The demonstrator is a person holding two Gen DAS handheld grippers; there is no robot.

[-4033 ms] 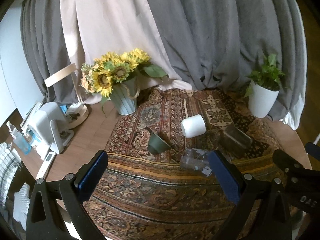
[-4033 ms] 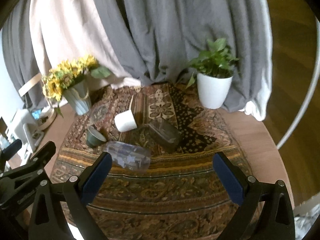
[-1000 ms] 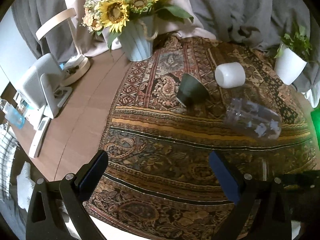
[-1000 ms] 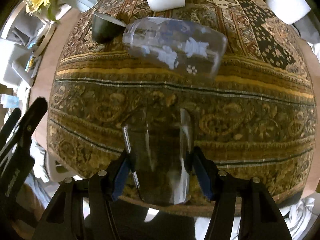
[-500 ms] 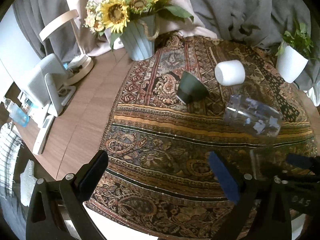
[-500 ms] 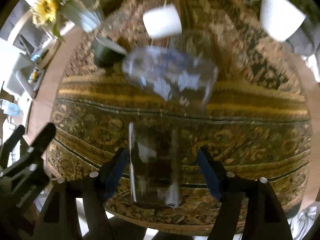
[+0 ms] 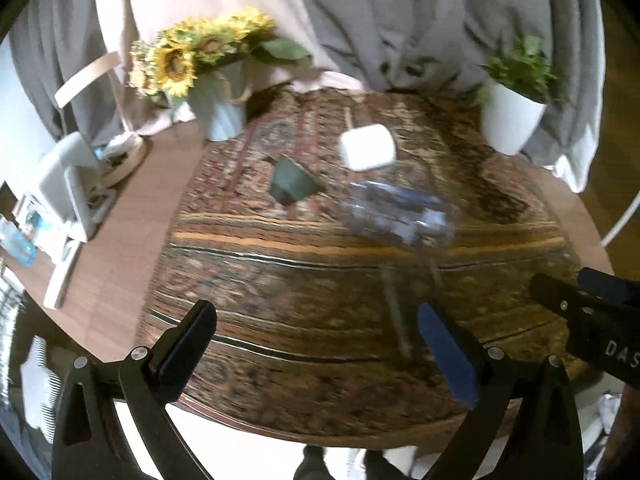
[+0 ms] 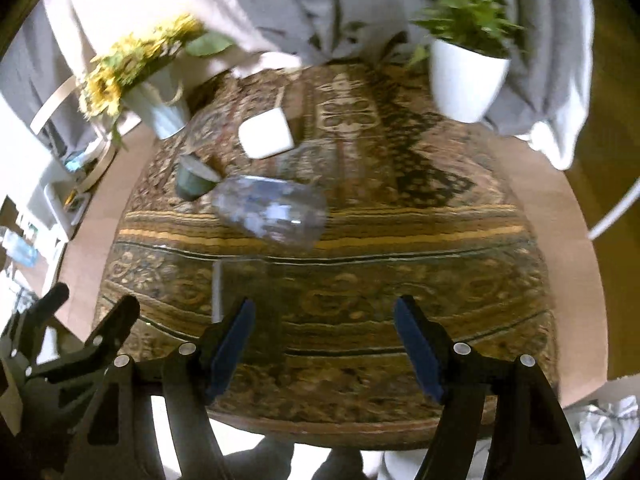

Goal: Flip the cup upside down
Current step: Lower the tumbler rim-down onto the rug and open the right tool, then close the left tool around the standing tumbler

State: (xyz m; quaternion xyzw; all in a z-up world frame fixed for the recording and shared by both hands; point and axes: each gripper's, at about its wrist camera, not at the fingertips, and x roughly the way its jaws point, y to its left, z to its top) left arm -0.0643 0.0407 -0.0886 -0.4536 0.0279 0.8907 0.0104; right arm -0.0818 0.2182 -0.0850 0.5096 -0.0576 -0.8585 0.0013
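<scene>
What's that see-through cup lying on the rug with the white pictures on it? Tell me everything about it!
The see-through cup looks like clear plastic or glass, with small white shapes printed on its wall; the blur hides what they are. It lies on its side on the patterned rug, just nearer the camera than the white cup and the dark green cup, which also lie tipped over. Neither gripper touches it. From the left wrist view it shows again, still on its side.
</scene>
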